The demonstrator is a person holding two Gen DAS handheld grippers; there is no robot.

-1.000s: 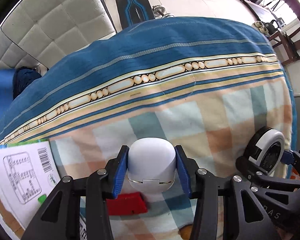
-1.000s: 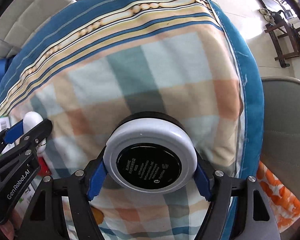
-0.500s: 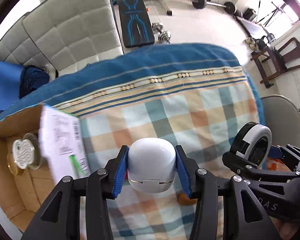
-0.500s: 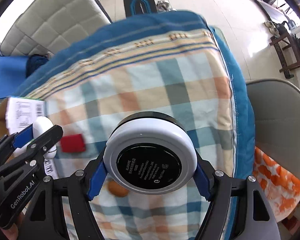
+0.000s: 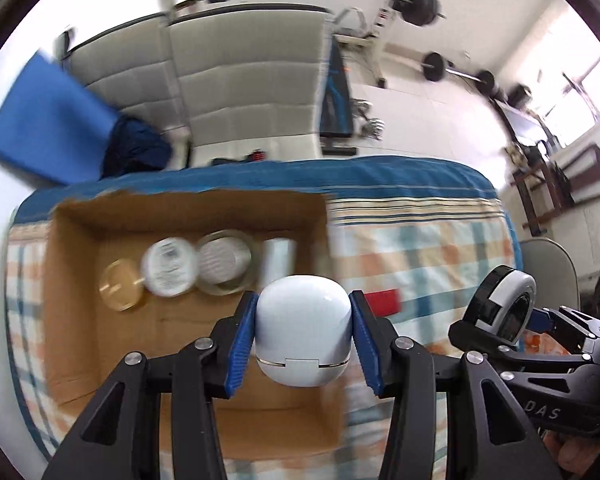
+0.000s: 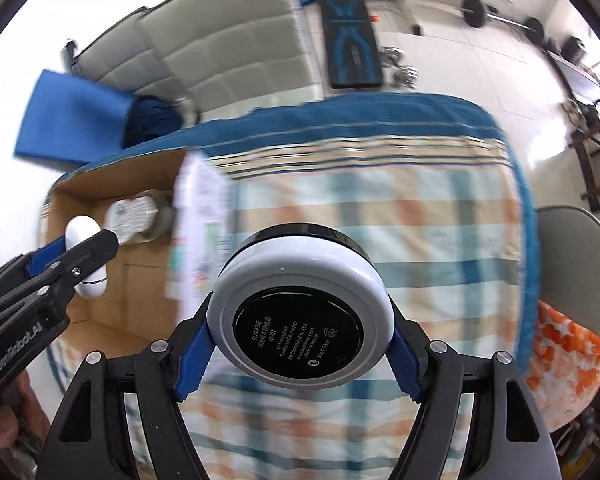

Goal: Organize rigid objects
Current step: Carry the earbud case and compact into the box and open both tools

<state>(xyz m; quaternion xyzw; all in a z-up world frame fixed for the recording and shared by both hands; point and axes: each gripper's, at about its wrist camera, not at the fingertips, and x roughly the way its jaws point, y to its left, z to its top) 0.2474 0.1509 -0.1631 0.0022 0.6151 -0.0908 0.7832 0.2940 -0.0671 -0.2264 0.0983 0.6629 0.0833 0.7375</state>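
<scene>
The left tongs [image 5: 303, 338] are closed on a white earbud case [image 5: 303, 330], held above the open cardboard box [image 5: 76, 320]. The box sits on the plaid-covered desk [image 5: 440, 248], toward its left edge. The right tongs [image 6: 300, 338] grip a round cosmetic compact [image 6: 300, 320] by its white rim, label facing the camera, above the middle of the desk and to the right of the box.

Inside the box, along its far wall, lie a gold lid [image 5: 121, 286], a white-lidded jar [image 5: 170, 266] and a clear-rimmed jar [image 5: 224, 262], side by side. A red block [image 5: 384, 302] lies on the cloth just right of the box.

Step in hand, by judgement: carrying both items to the box. Next move: lower the earbud case onto bare box floor near the jars, then spread the tongs.
</scene>
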